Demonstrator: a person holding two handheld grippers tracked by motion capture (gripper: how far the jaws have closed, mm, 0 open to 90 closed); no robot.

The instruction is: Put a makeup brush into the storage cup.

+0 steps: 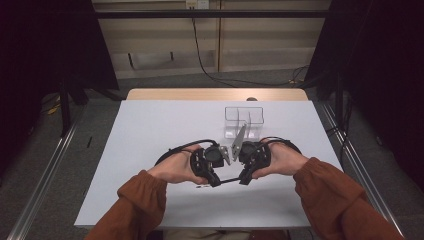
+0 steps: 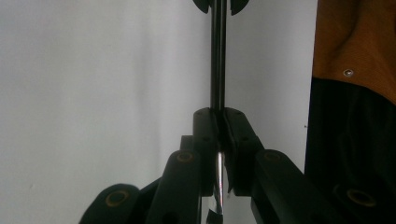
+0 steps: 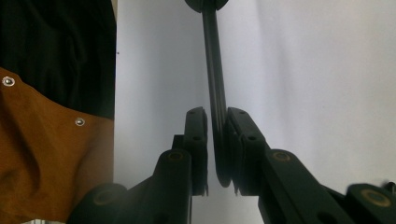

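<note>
A thin black rod (image 1: 230, 179) hangs level between my two grippers, just above the near middle of the white table (image 1: 150, 145). My left gripper (image 1: 218, 181) points right and is shut on one end of it. In the left gripper view the pads of that gripper (image 2: 218, 116) clamp the rod (image 2: 217, 60), and a silvery bit shows below them. My right gripper (image 1: 243, 179) points left and faces it. In the right gripper view its jaws (image 3: 217, 114) sit closed around the rod's (image 3: 210, 60) rounded other end.
A clear plastic box (image 1: 244, 117) with compartments stands on the table just beyond the grippers. Rust-orange sleeves (image 1: 330, 195) come in from the near edge. A wooden strip (image 1: 215, 94) borders the table's far side, with floor and cables behind it.
</note>
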